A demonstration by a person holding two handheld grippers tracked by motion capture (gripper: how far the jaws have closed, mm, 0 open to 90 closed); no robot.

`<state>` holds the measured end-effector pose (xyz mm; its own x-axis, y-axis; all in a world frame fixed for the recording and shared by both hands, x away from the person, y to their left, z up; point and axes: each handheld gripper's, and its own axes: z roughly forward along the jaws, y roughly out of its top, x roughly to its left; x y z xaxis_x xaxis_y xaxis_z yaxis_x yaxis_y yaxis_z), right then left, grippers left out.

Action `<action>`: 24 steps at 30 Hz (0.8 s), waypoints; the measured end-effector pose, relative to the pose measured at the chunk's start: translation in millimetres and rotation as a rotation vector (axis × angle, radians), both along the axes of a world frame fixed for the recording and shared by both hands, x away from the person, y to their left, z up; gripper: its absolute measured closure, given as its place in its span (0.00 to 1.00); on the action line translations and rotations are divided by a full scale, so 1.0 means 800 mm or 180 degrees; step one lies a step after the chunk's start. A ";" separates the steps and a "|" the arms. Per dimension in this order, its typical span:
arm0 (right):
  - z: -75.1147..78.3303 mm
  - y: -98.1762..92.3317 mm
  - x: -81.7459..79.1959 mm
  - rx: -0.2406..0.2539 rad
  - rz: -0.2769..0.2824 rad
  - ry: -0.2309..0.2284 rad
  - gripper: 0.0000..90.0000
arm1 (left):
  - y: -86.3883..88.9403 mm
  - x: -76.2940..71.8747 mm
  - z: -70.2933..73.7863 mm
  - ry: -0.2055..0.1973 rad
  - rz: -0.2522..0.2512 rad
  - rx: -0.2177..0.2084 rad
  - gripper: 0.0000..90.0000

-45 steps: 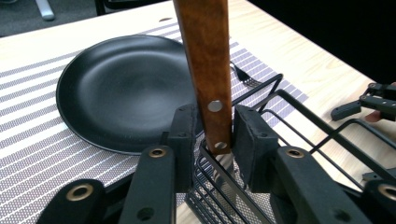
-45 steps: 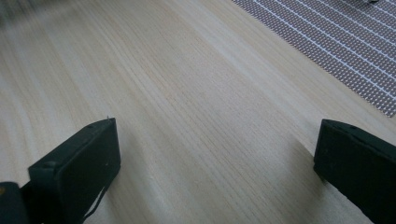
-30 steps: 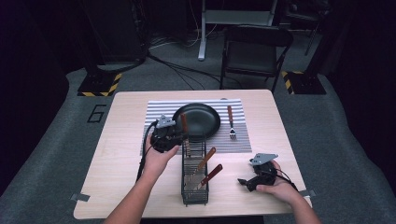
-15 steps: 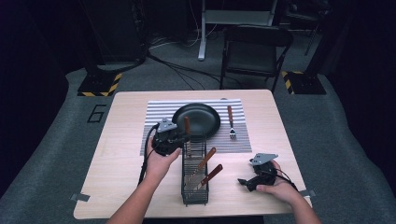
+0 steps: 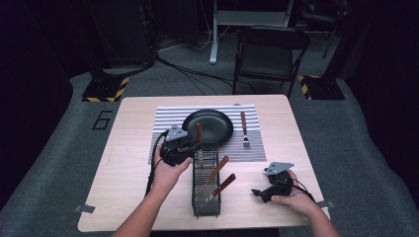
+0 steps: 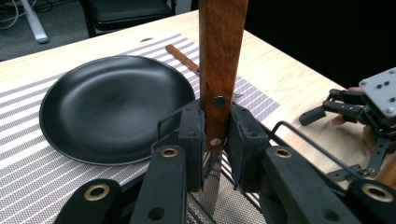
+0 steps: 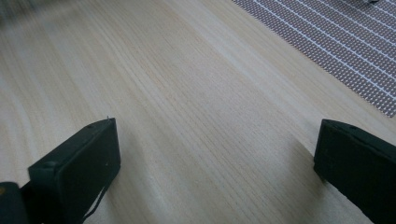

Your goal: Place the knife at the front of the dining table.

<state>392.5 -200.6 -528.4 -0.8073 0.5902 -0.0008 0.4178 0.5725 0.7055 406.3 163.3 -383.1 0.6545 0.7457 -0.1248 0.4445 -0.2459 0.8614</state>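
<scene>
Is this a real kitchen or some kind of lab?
Probably a lab or studio set up like a dining spot: a wooden table with a striped placemat and black plate stands amid dark walls and floor cables.

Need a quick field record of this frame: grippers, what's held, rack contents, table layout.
left gripper: shut on the wooden-handled knife, handle upright, blade down inside the wire rack
right gripper: open, nothing between its jaws, low over bare table near the right edge
rack contents: two more knives, leaning
placemat: striped, bears the black plate and the fork
fork: right of the plate, apart from it
</scene>
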 end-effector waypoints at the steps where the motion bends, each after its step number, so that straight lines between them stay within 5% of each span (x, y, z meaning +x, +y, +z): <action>1: 0.000 0.000 0.000 0.0001 0.0000 0.0001 0.00 | 0.001 0.000 0.002 -0.0006 -0.0001 -0.0019 0.85; 24: 0.000 0.000 -0.001 -0.0003 -0.0013 0.0023 0.00 | 0.025 -0.003 0.102 -0.0245 0.0059 -0.0036 0.85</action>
